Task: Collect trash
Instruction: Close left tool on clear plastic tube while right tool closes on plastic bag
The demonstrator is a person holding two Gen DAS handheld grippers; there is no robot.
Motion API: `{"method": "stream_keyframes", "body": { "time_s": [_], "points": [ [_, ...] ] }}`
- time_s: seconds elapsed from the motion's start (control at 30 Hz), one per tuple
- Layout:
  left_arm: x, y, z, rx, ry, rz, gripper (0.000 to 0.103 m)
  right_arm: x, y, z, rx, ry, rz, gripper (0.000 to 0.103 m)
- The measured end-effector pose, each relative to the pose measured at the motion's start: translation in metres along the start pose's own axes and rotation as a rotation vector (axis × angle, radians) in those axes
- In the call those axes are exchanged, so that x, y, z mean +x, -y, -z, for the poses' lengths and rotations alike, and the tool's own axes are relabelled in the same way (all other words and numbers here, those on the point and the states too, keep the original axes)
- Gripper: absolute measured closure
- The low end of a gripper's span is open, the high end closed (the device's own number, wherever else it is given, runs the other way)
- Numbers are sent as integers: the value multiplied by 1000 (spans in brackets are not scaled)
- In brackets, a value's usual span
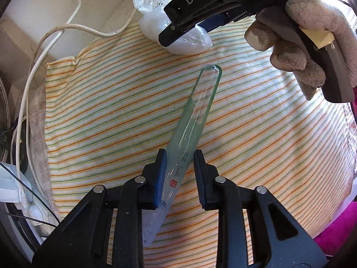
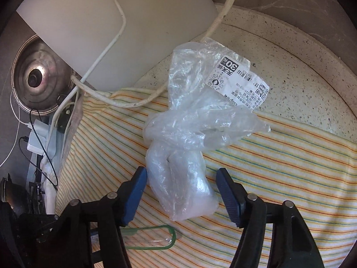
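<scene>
The long thin green wrapper (image 1: 196,120) lies on the striped cloth (image 1: 267,156), running straight away from the left claw (image 1: 180,167), whose narrow jaws sit on each side of its near end. The knotted plastic bag (image 2: 178,156) lies just ahead between the right claw's (image 2: 181,192) wide jaws, not yet squeezed.

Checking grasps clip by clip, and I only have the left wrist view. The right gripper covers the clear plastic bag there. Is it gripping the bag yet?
Observer: Not yet. In the right wrist view the knotted plastic bag lies between the right gripper's open jaws, with a clear gap at one pad.
Operator: Could anything snag when it lifts?
Observer: Possibly. A white cable passes behind the bag's far end, near its printed label. I cannot tell whether they touch.
</scene>
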State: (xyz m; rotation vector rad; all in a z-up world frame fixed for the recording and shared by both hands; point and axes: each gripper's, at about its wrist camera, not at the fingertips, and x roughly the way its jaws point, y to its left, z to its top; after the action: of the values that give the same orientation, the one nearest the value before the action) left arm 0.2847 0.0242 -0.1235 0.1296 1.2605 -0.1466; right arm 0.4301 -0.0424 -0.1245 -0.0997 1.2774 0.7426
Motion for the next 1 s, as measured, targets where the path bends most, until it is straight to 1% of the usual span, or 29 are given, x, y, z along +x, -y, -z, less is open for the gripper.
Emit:
{"method": "stream_keyframes", "body": {
  "time_s": [0.03, 0.07, 0.1, 0.13, 0.17, 0.23, 0.27, 0.3, 0.33, 0.4, 0.47, 0.57, 0.7, 0.8, 0.83, 0.9, 1.0],
  "points": [
    [-2, 1, 1, -8, 3, -4, 77, -1, 1, 0, 5, 3, -3, 42],
    [-2, 1, 1, -11, 3, -24, 74, -2, 3, 0, 13, 3, -1, 50],
    [-2, 4, 0, -5, -2, -50, 59, -4, 6, 1, 18, 4, -4, 52],
    [-1, 5, -1, 8, -4, -78, 47, -6, 7, 1, 22, 5, -11, 57],
    [-1, 7, -3, 21, -8, -100, 46, -8, 9, 1, 22, 6, -15, 61],
    [7, 7, -3, 23, -39, -89, 48, -13, 10, 3, 18, 18, -12, 64],
    [6, 5, -3, -4, -33, -59, 51, -17, 11, 4, 16, 27, -9, 69],
    [6, 3, -3, -33, -34, -13, 64, -20, 12, 5, 19, 32, -11, 72],
    [5, 1, -2, -55, -26, 6, 65, -23, 14, 6, 24, 37, -20, 76],
    [3, 2, 3, -71, -9, 10, 65, -29, 17, 10, 34, 49, -33, 77],
    [-1, 3, 7, -87, -1, 18, 66, -33, 19, 13, 34, 56, -44, 83],
    [-9, 4, 22, -123, 13, 37, 73, -38, 18, 20, 28, 60, -57, 86],
    [-21, 10, 43, -150, 33, 40, 74, -48, 16, 29, 9, 82, -71, 88],
    [-31, 17, 58, -162, 50, 47, 74, -55, 20, 36, 19, 97, -82, 89],
    [-33, 17, 62, -170, 57, 36, 74, -57, 22, 38, 25, 103, -80, 89],
    [-40, 16, 72, -205, 69, 48, 74, -62, 25, 42, 37, 115, -80, 89],
    [-51, 14, 87, -269, 106, 29, 74, -76, 27, 48, 56, 140, -107, 89]
  ]
}}
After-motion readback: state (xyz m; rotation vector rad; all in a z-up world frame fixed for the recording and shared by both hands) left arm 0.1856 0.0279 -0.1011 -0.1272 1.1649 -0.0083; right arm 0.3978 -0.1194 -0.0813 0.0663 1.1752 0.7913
